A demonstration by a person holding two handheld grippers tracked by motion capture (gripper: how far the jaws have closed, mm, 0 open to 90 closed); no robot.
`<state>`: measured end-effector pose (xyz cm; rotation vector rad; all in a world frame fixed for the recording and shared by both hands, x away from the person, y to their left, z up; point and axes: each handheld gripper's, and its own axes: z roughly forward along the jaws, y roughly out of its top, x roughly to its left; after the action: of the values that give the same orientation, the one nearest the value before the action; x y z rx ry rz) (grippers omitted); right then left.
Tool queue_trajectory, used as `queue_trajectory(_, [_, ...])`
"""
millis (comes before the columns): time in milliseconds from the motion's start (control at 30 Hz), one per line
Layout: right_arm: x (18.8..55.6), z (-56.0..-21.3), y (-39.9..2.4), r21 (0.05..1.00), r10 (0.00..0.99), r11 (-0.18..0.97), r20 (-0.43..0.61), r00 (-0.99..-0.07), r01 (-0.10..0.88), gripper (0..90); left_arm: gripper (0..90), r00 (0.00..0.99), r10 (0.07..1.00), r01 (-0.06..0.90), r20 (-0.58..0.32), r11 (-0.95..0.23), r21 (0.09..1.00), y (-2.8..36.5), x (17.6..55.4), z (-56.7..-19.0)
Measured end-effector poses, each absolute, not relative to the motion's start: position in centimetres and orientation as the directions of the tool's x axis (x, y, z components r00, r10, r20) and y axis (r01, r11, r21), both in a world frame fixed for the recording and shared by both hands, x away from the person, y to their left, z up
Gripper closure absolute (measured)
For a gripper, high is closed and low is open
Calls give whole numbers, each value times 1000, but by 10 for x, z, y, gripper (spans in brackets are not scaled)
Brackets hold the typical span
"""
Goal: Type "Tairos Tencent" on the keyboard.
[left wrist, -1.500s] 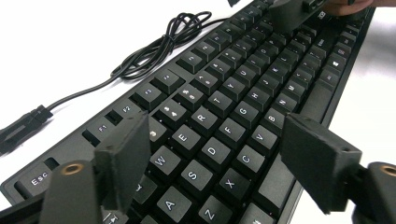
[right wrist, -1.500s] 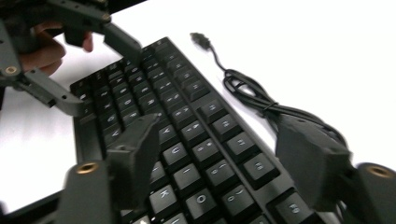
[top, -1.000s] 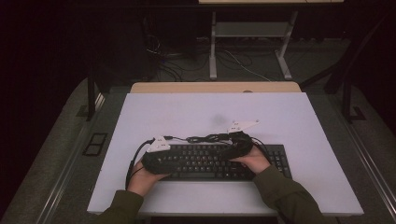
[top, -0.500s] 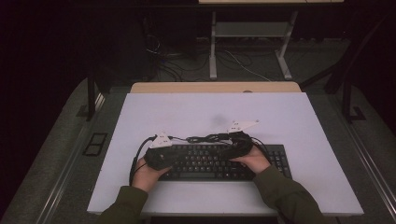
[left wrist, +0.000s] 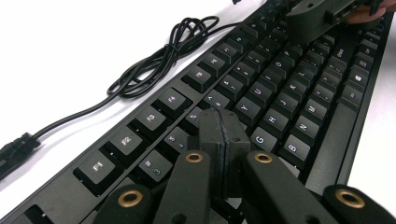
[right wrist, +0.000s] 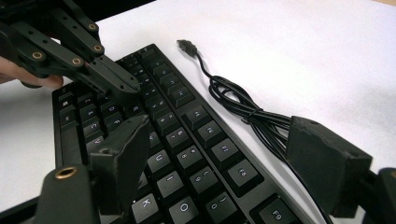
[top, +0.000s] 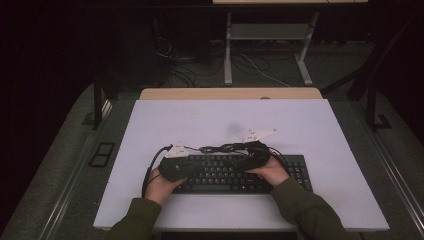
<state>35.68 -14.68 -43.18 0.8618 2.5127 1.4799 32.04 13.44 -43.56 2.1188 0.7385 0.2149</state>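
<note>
While the keyboard [top: 235, 172] lies near the front edge of the table [top: 150, 125], its cord [left wrist: 154, 63] is bundled just behind it, and trouble could come from there. The left gripper [left wrist: 219, 135], whose jaws have just been closing, is now pressed fully shut with nothing between them, its tip poised over the middle keys. A neighbouring key could be struck if that blunt tip is brought down off-centre. The right gripper [right wrist: 224, 154] is held wide, straddling the back rim of the keyboard; the cord could be snagged by its outer jaw and the plug [right wrist: 186, 45] dragged. Ample bare table is left behind and to both sides; little room is left in front.
</note>
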Motion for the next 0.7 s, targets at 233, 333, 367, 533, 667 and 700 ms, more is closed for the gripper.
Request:
queue_trajectory(233, [357, -432, -147, 831, 517, 367, 192, -834, 419, 216, 892, 808, 578, 434, -114, -454, 778, 133, 321, -438])
queue_trajectory(333, [356, -432, -146, 831, 519, 366, 193, -833, 420, 216, 891, 809, 577, 433, -114, -454, 779, 133, 322, -438])
queue_trajectory(367, [357, -432, -146, 831, 519, 366, 192, -833, 419, 216, 892, 809, 576, 435, -115, -455, 777, 133, 322, -439])
queue_trajectory(533, [356, -432, -146, 830, 520, 366, 192, -832, 420, 216, 892, 809, 576, 439, -116, -461, 772, 132, 322, -440])
queue_trajectory(667, [356, -432, -146, 830, 520, 366, 192, -832, 421, 216, 892, 808, 576, 440, -119, -458, 772, 132, 322, -440])
queue_trajectory(700, [356, -431, -146, 831, 520, 366, 191, -833, 419, 216, 892, 808, 577, 440, -119, -458, 772, 132, 322, -440])
